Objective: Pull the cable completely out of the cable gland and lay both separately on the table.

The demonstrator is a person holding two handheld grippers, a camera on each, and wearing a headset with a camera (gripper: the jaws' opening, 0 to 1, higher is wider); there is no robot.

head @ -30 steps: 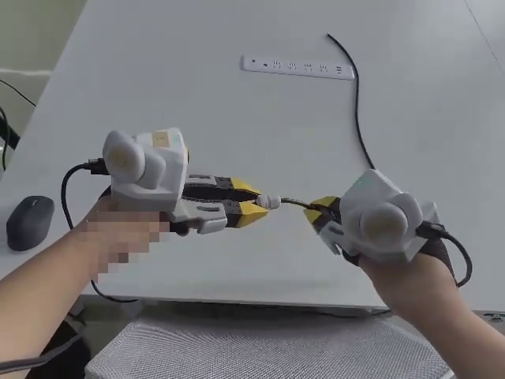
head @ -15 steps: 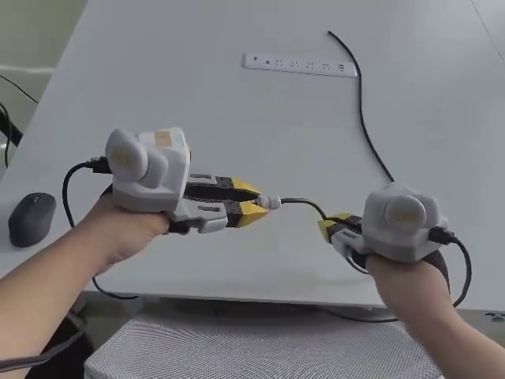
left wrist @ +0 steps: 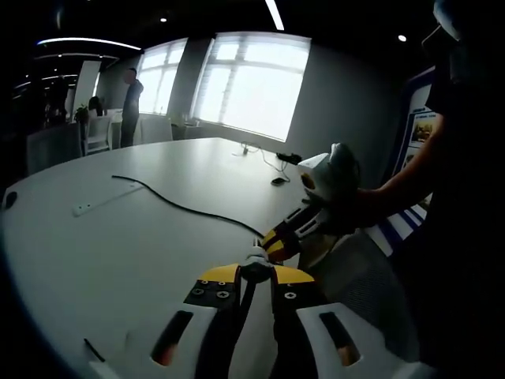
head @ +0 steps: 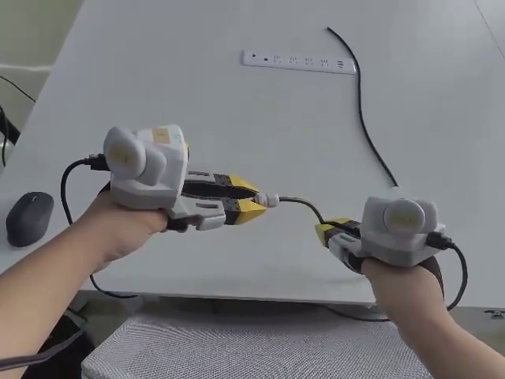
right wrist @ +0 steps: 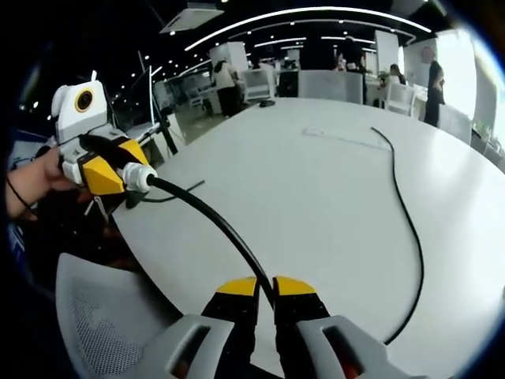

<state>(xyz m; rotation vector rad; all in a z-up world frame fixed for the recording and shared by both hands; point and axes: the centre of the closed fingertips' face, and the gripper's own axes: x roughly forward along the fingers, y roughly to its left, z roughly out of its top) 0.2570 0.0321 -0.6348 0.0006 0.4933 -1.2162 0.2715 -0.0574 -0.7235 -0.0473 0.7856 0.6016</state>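
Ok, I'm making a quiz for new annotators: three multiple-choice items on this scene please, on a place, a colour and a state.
1. Where does the power strip lie? A) far up the table, beyond both grippers B) between the grippers C) at the near edge
2. What colour is the cable? A) white B) red C) black
3. How do cable and cable gland stand? A) fully apart B) cable runs into the gland C) both on the table
Key: 1 A, seen past them in the head view. 2 C, black in every view. 3 B, left gripper holds the gland, right gripper clamps the cable entering it.
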